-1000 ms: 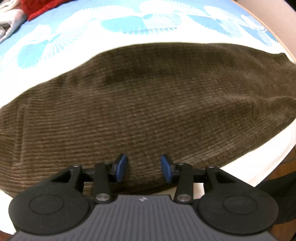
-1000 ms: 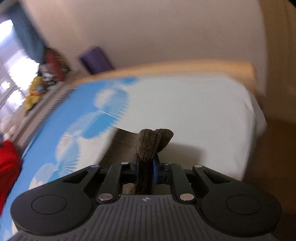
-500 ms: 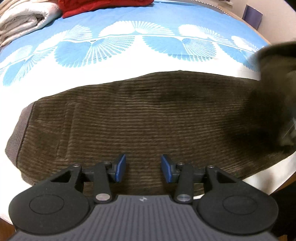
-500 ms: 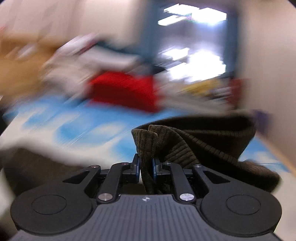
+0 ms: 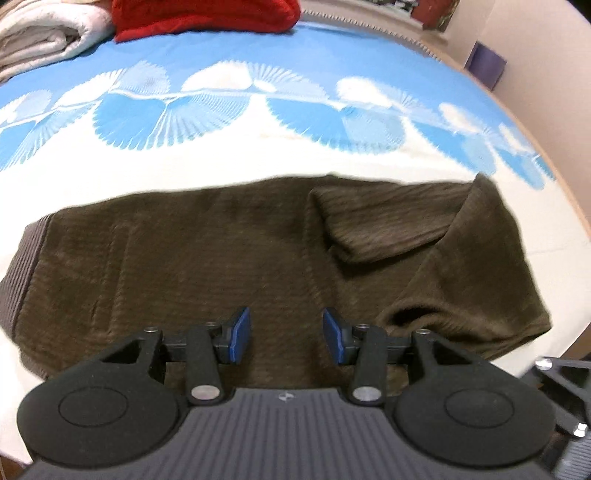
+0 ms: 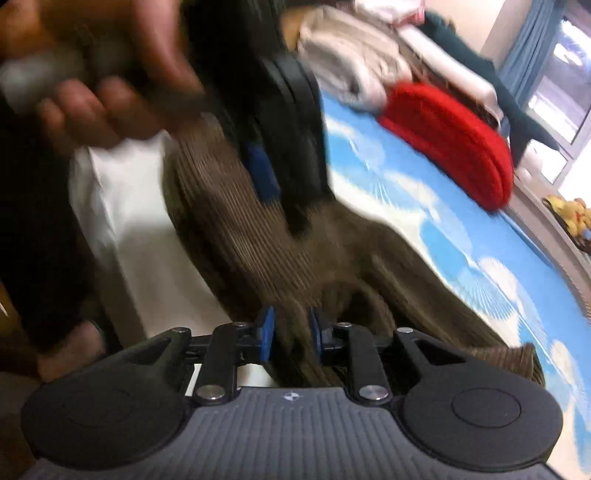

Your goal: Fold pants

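We have the pants (image 5: 229, 266) lying flat along the near edge of the bed (image 5: 258, 158), waistband toward the bed's left end, leg end doubled back on top at the right. That folded-over leg flap sits crooked, with a corner kicked up toward the far side, so we judge the first lengthwise fold as made but untidy.

Left gripper (image 5: 283, 336) hovers over the middle of the pants near the bed's front edge, fingers moderately apart with nothing between them. Probably parked there to pin or smooth the fabric while the other side lands.

Right gripper (image 6: 290, 338) sits at the right end over the folded leg, fingers narrow and opening, brown corduroy between them. The view is blurred, so whether the pads bear on the cloth we cannot say for sure; it reads as a release of the hem just laid down.

Red cloth (image 5: 203, 14) and white folded bedding (image 5: 48, 33) sit at the bed's far left corner, well apart from the work.
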The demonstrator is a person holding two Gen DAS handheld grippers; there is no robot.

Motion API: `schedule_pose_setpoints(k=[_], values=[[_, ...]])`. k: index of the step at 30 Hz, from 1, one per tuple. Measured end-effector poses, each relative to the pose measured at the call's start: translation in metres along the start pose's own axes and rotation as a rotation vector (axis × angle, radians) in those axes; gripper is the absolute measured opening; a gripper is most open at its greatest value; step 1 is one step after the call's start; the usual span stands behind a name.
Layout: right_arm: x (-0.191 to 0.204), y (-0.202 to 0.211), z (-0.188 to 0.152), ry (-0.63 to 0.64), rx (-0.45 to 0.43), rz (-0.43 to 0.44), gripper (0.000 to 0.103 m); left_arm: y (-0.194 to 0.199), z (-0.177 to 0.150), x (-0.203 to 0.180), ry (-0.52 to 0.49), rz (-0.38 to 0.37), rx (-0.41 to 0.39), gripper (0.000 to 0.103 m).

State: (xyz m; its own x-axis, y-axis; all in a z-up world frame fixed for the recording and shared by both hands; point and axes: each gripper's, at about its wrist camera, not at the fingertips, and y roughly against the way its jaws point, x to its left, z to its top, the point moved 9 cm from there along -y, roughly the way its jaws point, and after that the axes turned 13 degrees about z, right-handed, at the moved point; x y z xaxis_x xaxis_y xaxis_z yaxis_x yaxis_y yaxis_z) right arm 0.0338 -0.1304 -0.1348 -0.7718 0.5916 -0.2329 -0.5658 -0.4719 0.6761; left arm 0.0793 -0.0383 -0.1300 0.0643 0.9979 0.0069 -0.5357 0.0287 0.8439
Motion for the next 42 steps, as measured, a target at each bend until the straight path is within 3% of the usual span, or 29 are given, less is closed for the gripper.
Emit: schedule_pose_setpoints(k=[2,5,7,10,12,16,20,23,25,26,27,28,31,32,34,37,39,42], values=[[-0.008,0.022,0.008,-0.053,-0.087,-0.003,0.032,0.004,0.007,-0.009,0.008,-0.024,-0.02,0.048],[-0.045,0.052,0.003,-0.213,-0.171,-0.119,0.048,0.006,0.015,-0.019,0.007,-0.041,-0.048,0.048],[-0.081,0.068,-0.016,-0.362,-0.172,-0.215,0.049,0.005,0.02,-0.025,0.011,-0.044,-0.054,0.048],[-0.12,0.079,-0.053,-0.585,-0.133,-0.301,0.051,-0.003,0.033,-0.032,0.069,-0.12,0.003,0.048],[-0.135,0.082,-0.078,-0.734,-0.104,-0.301,0.053,-0.013,0.049,-0.029,0.093,-0.124,0.032,0.048],[-0.136,0.074,-0.107,-0.949,-0.073,-0.211,0.054,-0.045,0.073,-0.028,0.112,-0.127,0.102,0.048],[-0.133,0.067,-0.113,-0.985,-0.035,-0.184,0.054,-0.087,0.068,-0.035,0.137,-0.117,0.209,0.048],[-0.142,0.064,-0.114,-1.009,-0.033,-0.171,0.054,-0.096,0.067,-0.046,0.146,-0.152,0.215,0.043],[-0.144,0.064,-0.112,-1.019,-0.034,-0.156,0.047,-0.089,0.074,-0.052,0.083,-0.157,0.167,0.012],[-0.146,0.063,-0.11,-1.016,-0.033,-0.146,0.035,-0.082,0.079,-0.053,0.037,-0.14,0.124,0.002],[-0.146,0.065,-0.107,-1.008,-0.044,-0.14,0.021,-0.074,0.086,-0.051,0.011,-0.123,0.065,0.003],[-0.151,0.064,-0.102,-1.001,-0.067,-0.135,0.014,-0.066,0.093,-0.046,0.01,-0.122,0.02,0.003],[-0.158,0.082,-0.068,-0.953,-0.232,-0.097,0.014,-0.049,0.113,-0.03,0.096,-0.183,-0.051,0.005],[-0.16,0.087,-0.055,-0.933,-0.287,-0.085,0.014,-0.047,0.116,-0.023,0.137,-0.168,-0.066,0.007],[-0.167,0.087,-0.026,-0.915,-0.395,-0.052,0.014,-0.045,0.119,-0.009,0.186,-0.106,-0.086,0.034],[-0.181,0.064,0.011,-0.976,-0.495,0.013,0.026,-0.032,0.122,0.013,0.249,-0.078,-0.139,0.034],[-0.182,0.047,0.035,-0.989,-0.543,0.103,0.047,-0.023,0.122,0.019,0.268,-0.125,-0.145,0.034],[-0.178,0.038,0.048,-1.02,-0.582,0.15,0.058,-0.011,0.116,0.015,0.227,-0.186,-0.156,0.038]])
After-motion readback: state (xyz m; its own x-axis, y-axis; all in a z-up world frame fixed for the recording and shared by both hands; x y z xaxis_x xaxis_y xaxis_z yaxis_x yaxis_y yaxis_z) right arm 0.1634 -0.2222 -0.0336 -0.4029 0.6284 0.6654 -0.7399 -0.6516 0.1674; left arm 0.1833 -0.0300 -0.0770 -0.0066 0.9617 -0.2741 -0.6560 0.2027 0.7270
